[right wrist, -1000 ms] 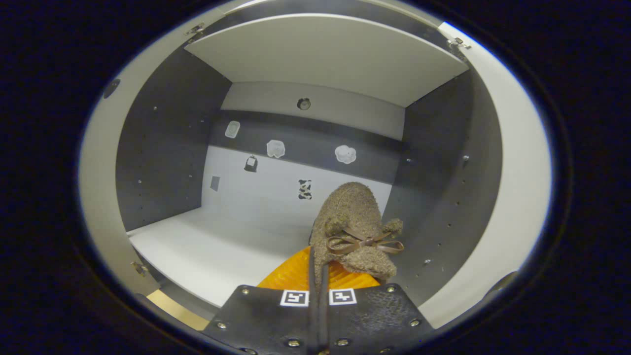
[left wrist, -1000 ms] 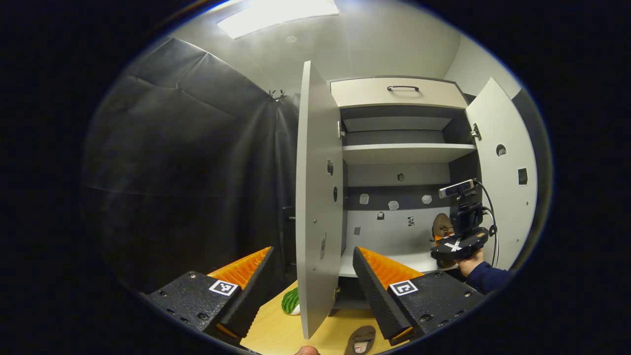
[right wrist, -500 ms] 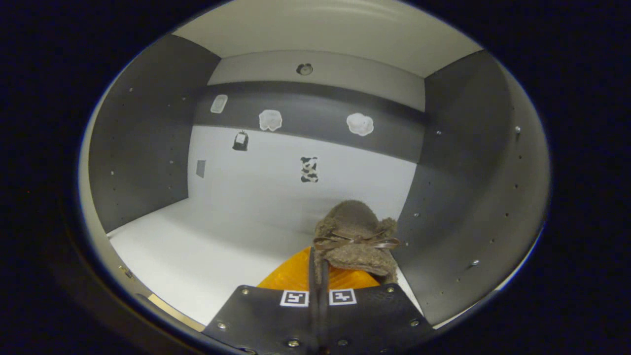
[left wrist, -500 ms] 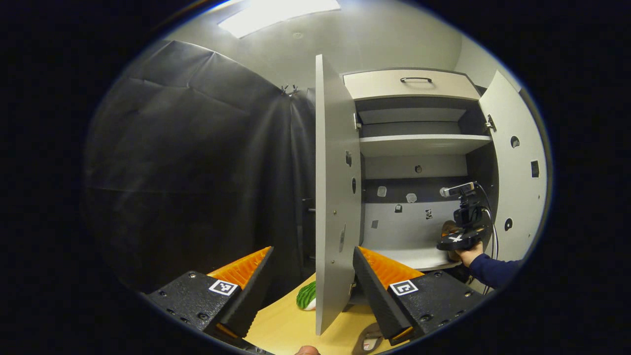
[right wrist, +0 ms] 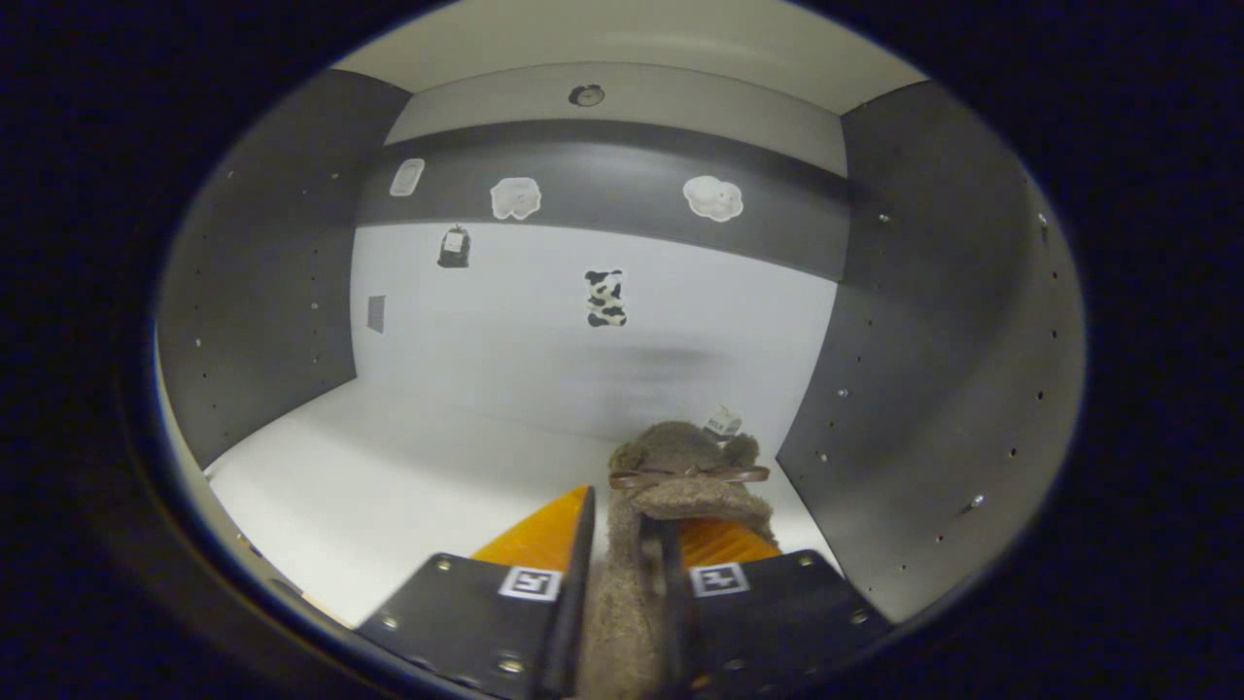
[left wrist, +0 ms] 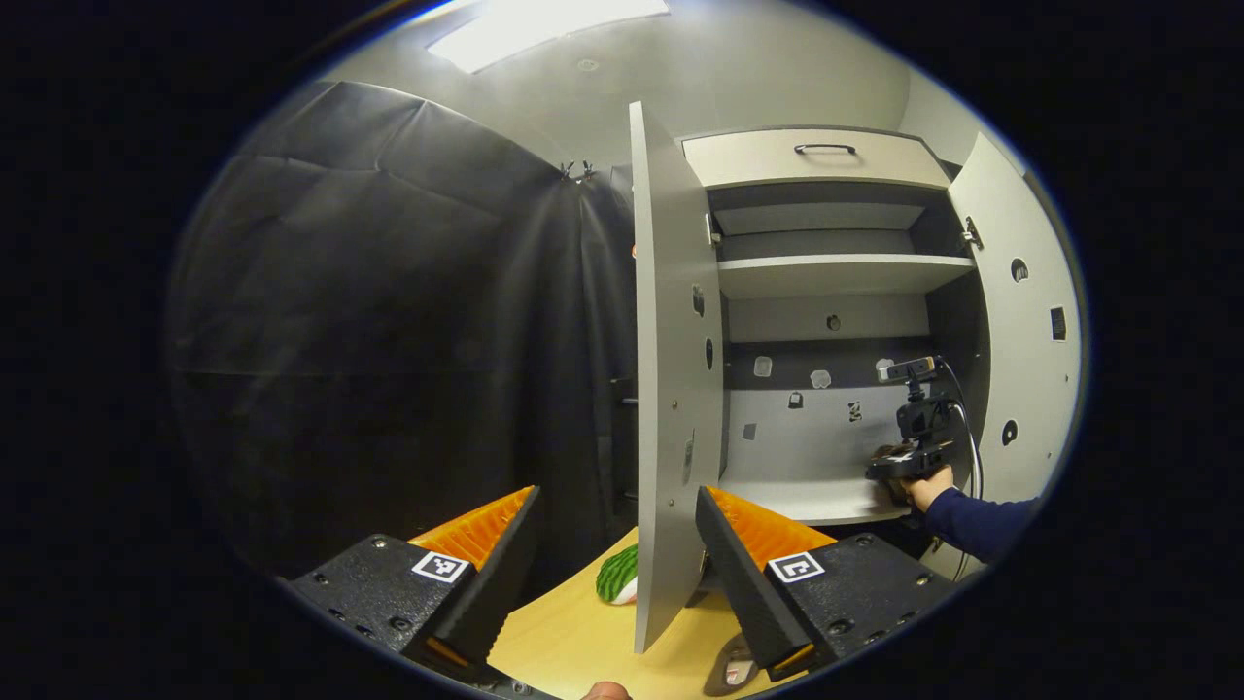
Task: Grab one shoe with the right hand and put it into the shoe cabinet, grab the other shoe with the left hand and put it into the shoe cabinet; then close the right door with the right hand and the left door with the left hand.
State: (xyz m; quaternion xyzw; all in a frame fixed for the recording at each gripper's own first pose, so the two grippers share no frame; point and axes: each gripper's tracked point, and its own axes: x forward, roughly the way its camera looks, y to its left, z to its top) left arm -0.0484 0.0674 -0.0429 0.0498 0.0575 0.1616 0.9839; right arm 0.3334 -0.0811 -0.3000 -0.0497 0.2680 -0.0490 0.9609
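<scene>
My right claw (right wrist: 622, 544) had parted slightly around the shoe (right wrist: 680, 467). It looked soft and light, best held by its heel. My left claw (left wrist: 612, 544) gaped, empty.

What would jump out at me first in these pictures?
Probably the fuzzy brown shoe with its ribbon bow, low on the shelf inside the cabinet, sitting between the right tool's parted fingers. Next, the tall pale cabinet door standing edge-on before the open left tool, with a hand reaching in beyond it.

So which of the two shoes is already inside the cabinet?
The fuzzy brown shoe with the bow, between the right gripper fingers on the cabinet shelf; the other shoe lies on the table.
</scene>
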